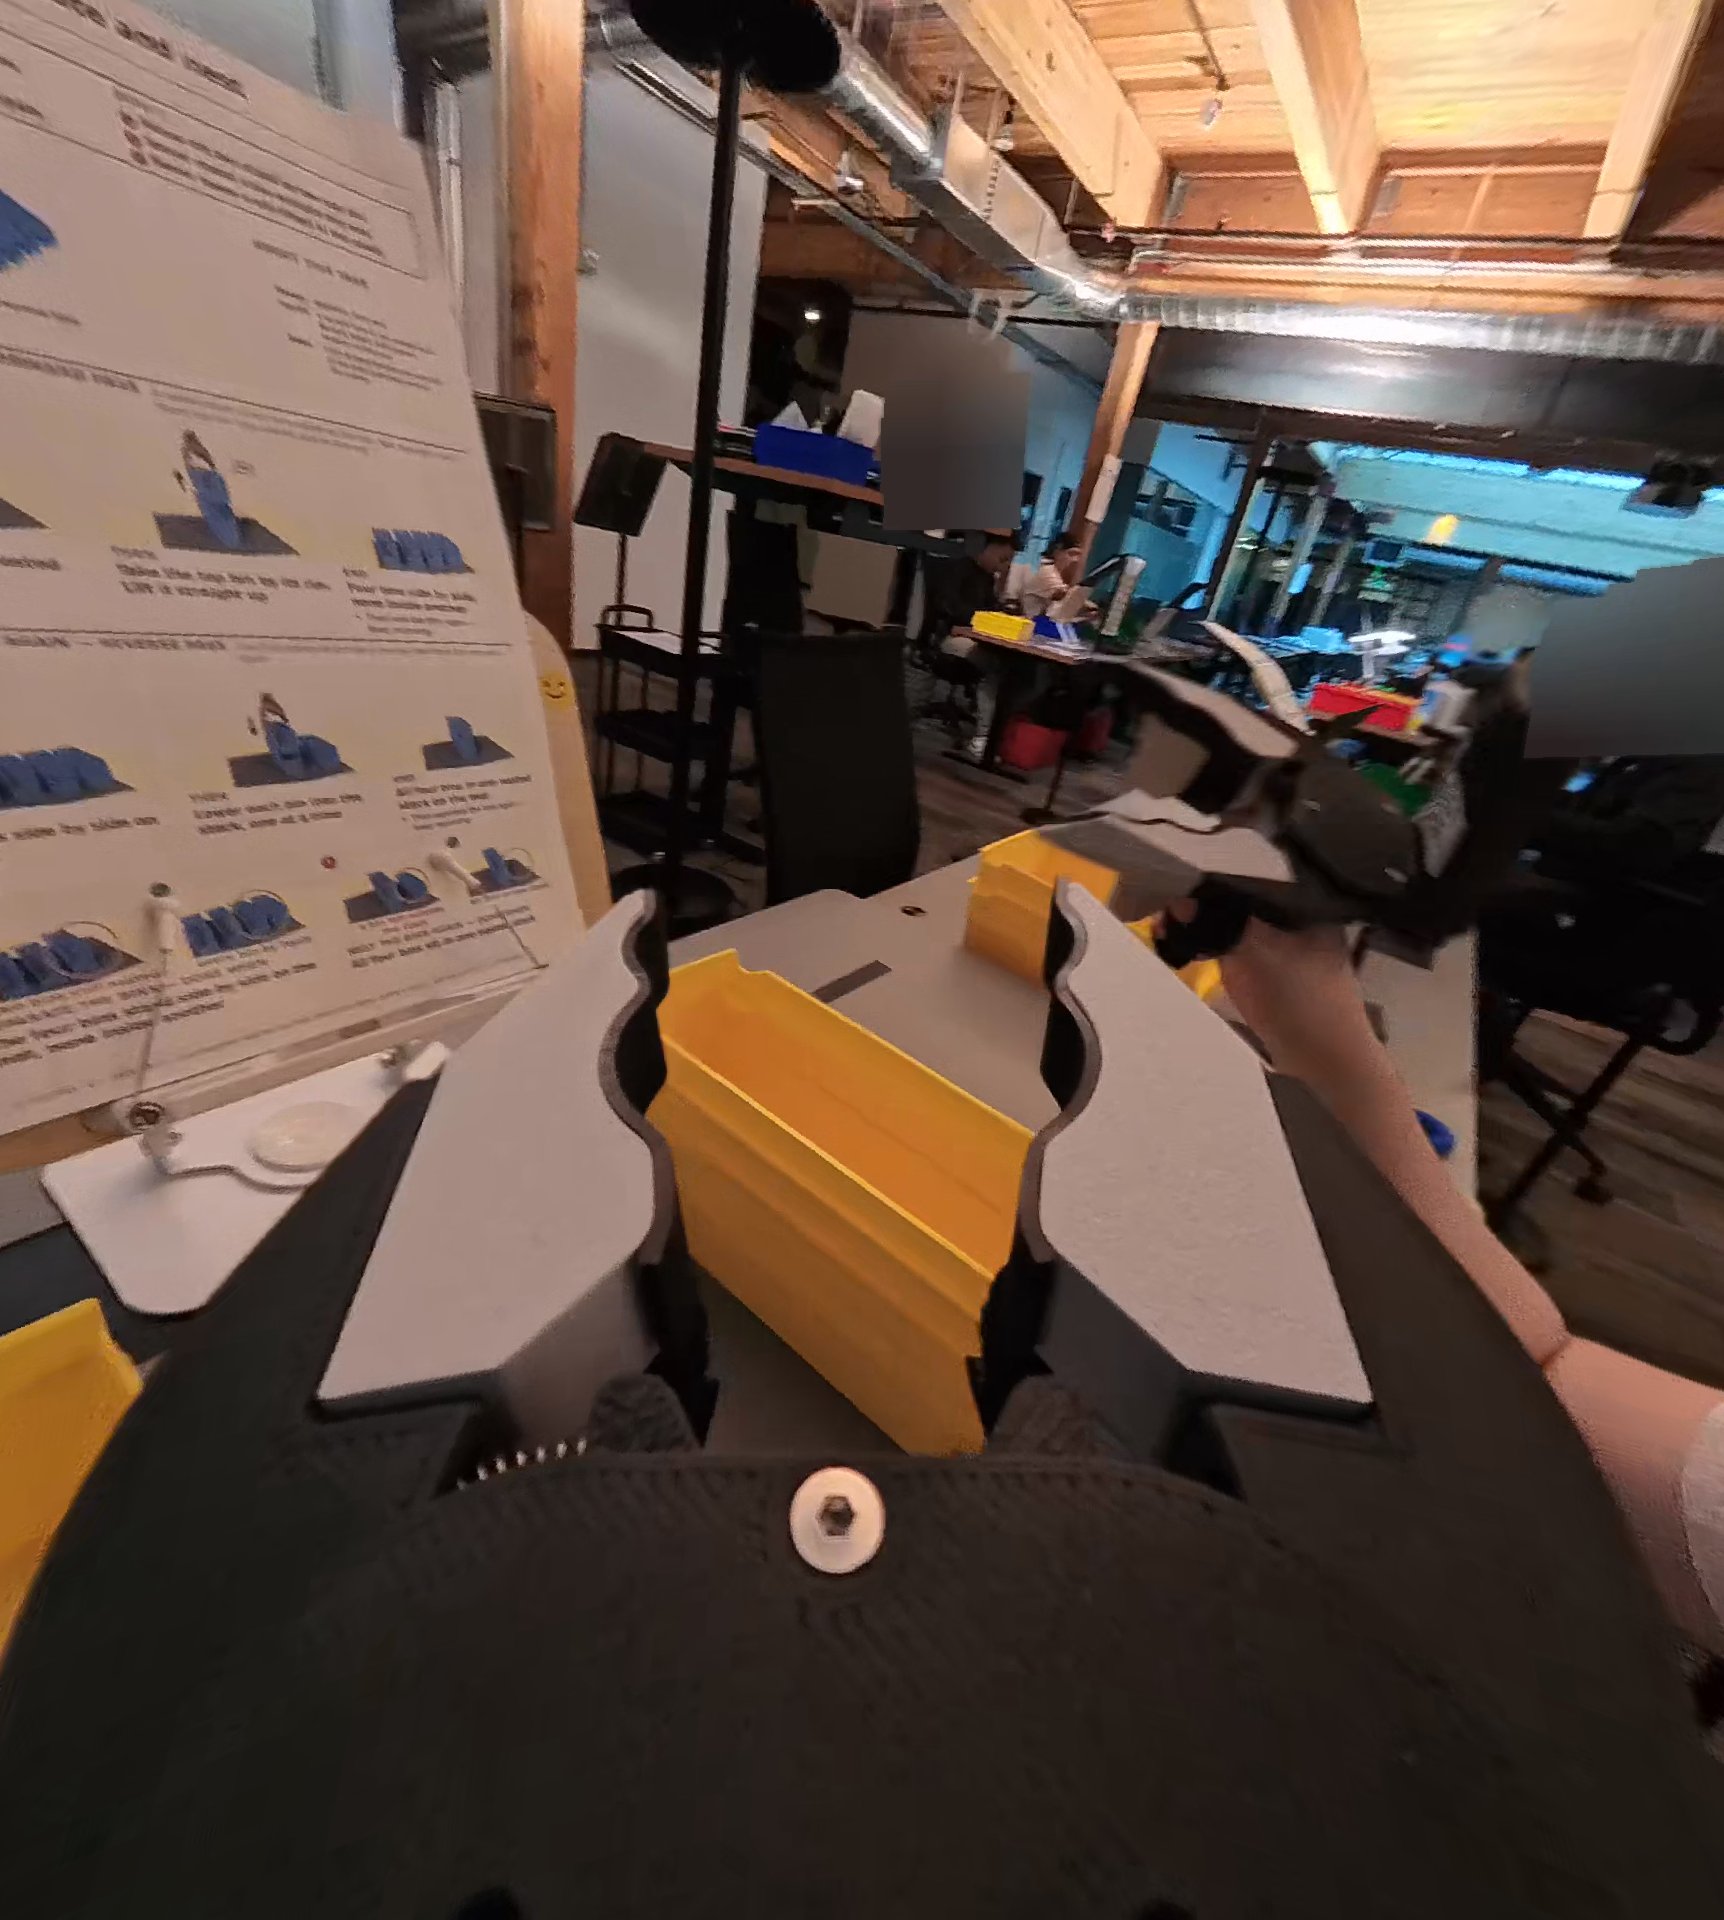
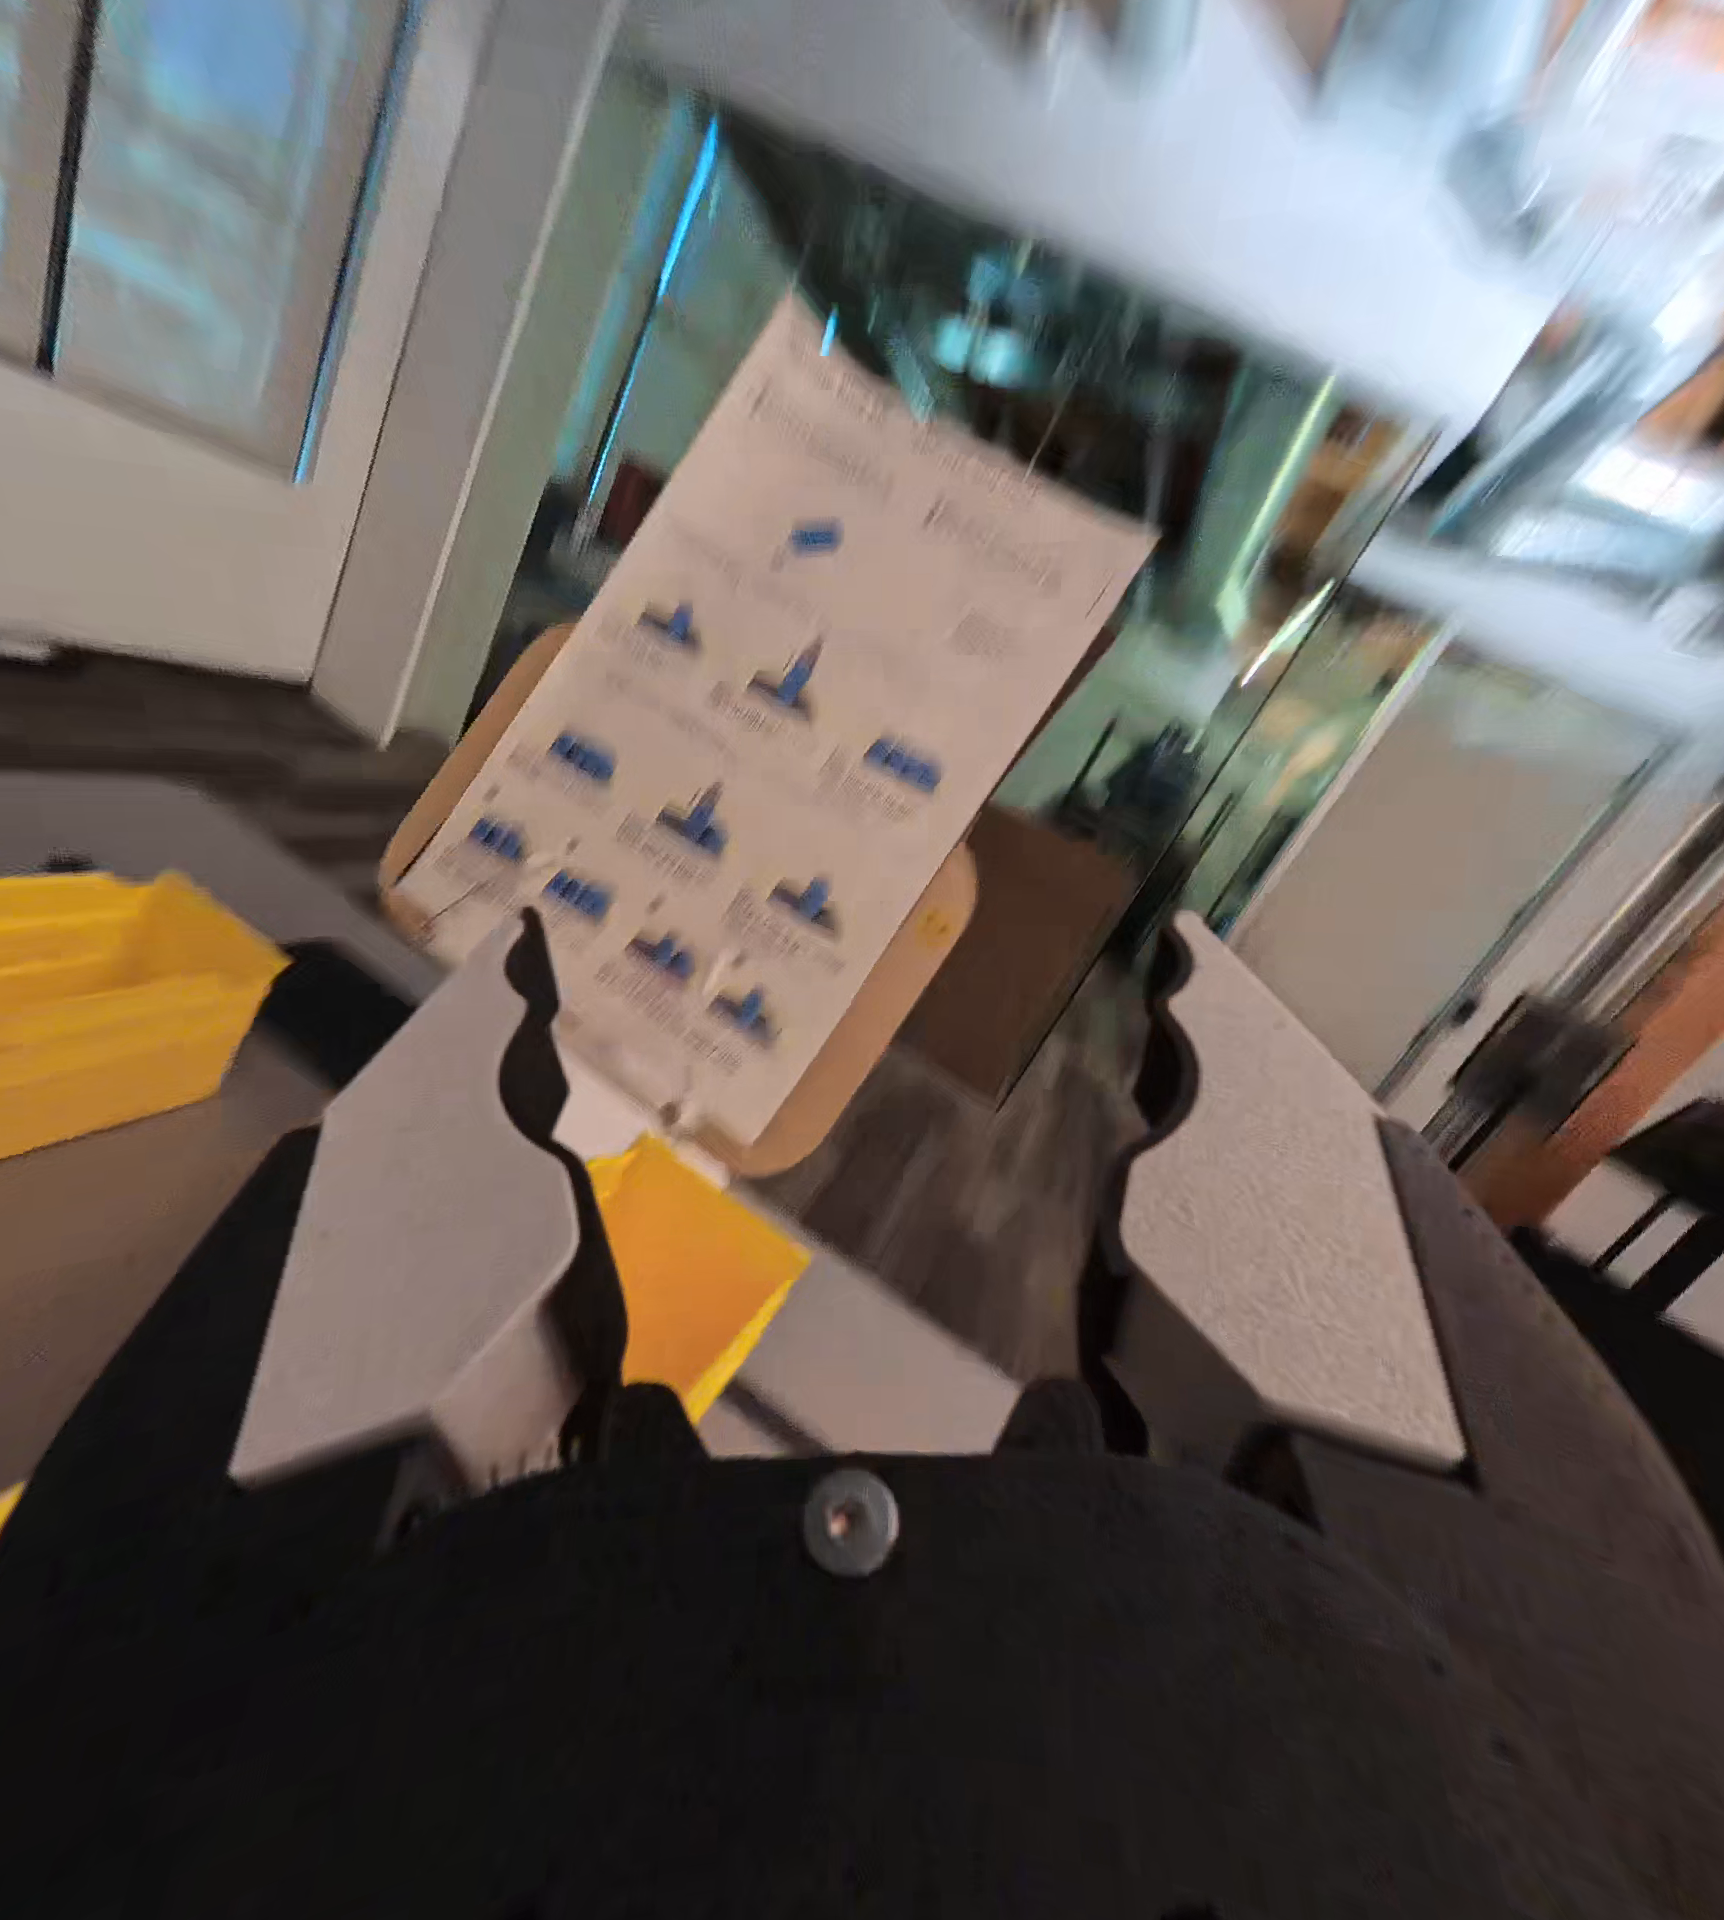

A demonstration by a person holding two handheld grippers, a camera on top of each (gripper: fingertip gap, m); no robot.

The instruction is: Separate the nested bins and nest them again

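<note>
My left gripper (image 1: 853,977) has its fingers spread, unclenched, around the long yellow plastic bin (image 1: 837,1132) on the grey table (image 1: 941,940). My right gripper (image 2: 847,997) is spread on nothing. I'd centre, then squeeze both walls evenly.

Both the left gripper (image 1: 853,935) and the right gripper (image 2: 847,956) gape wide, gripping nothing.
</note>
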